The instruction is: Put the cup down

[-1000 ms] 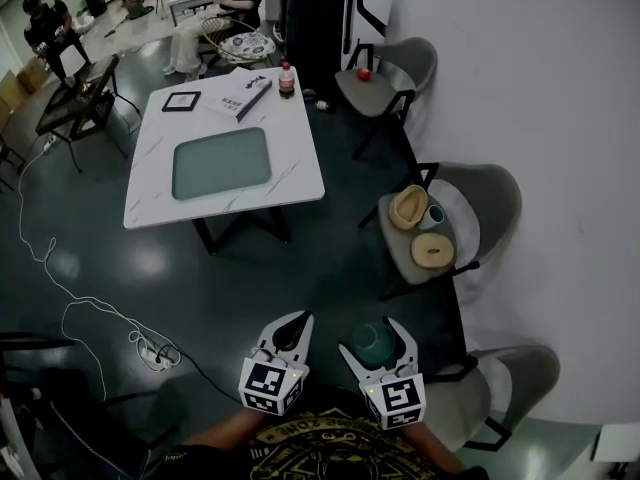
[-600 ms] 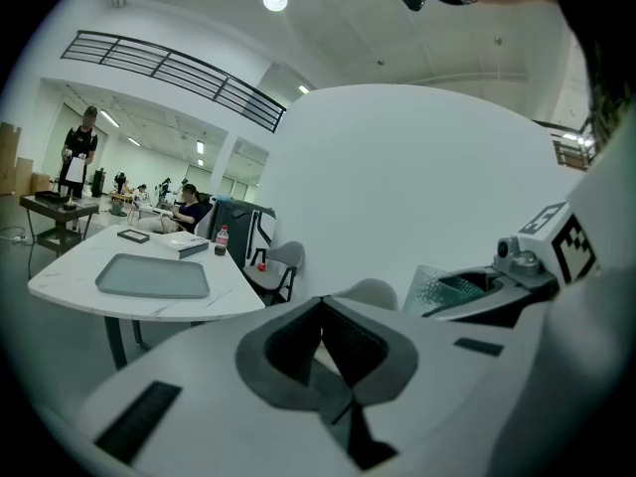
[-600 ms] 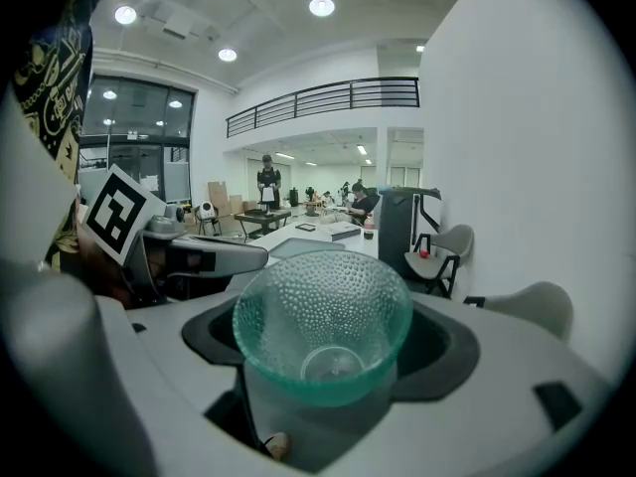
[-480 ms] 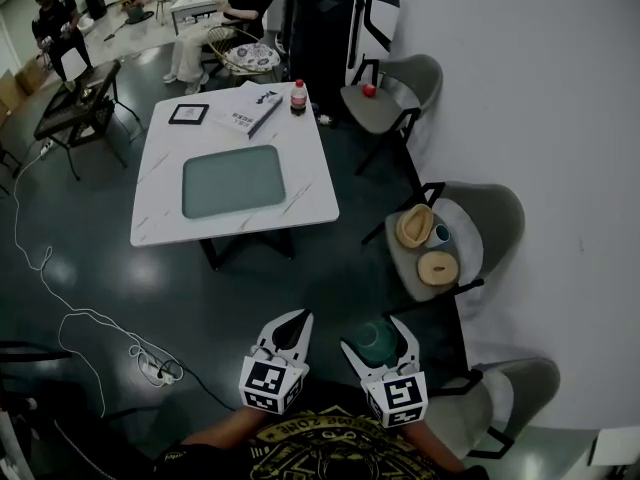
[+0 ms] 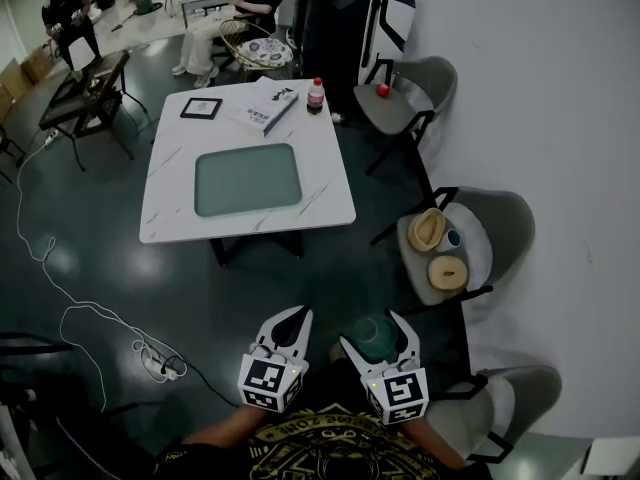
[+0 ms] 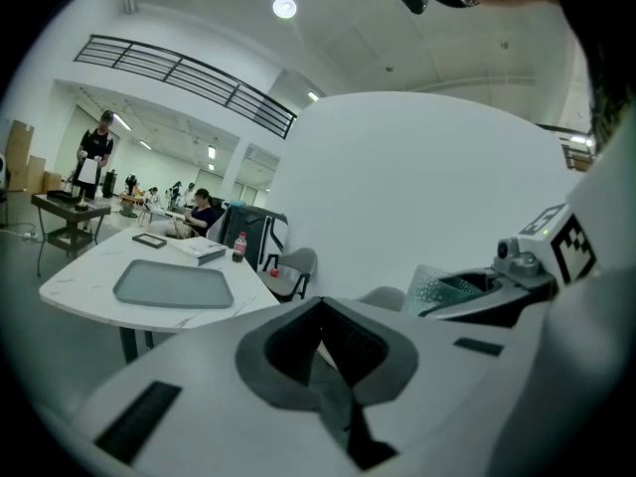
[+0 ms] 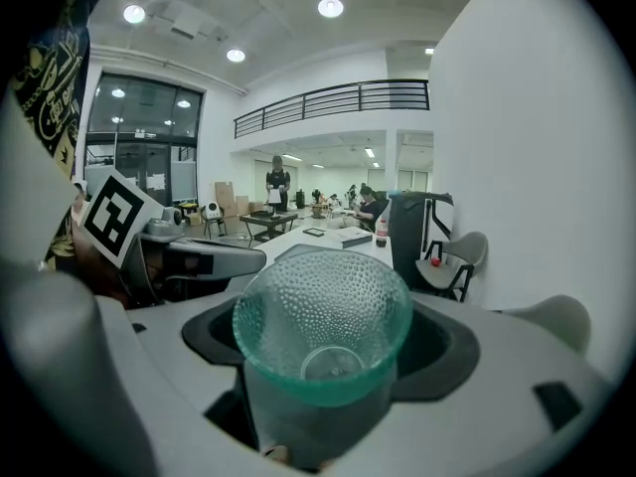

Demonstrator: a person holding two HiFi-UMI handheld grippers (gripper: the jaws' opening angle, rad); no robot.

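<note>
A green dimpled glass cup (image 7: 323,316) sits between the jaws of my right gripper (image 7: 328,386), which is shut on it, mouth facing away from the camera. In the head view the cup (image 5: 373,340) shows low in the picture in the right gripper (image 5: 370,333), held over the dark floor. My left gripper (image 5: 288,320) hangs just to its left, shut and holding nothing. In the left gripper view its jaws (image 6: 320,351) meet, and the cup (image 6: 432,288) shows at the right.
A white table (image 5: 325,183) ahead carries a grey-green tray (image 5: 248,178), a book (image 5: 265,106), a bottle (image 5: 316,95) and a black frame (image 5: 201,108). Grey chairs line the right wall; one (image 5: 500,228) holds straw hats. A cable (image 5: 90,318) lies on the floor at the left.
The table and chairs have drifted right and down in the head view. Both grippers keep their places, and the right one still holds the cup.
</note>
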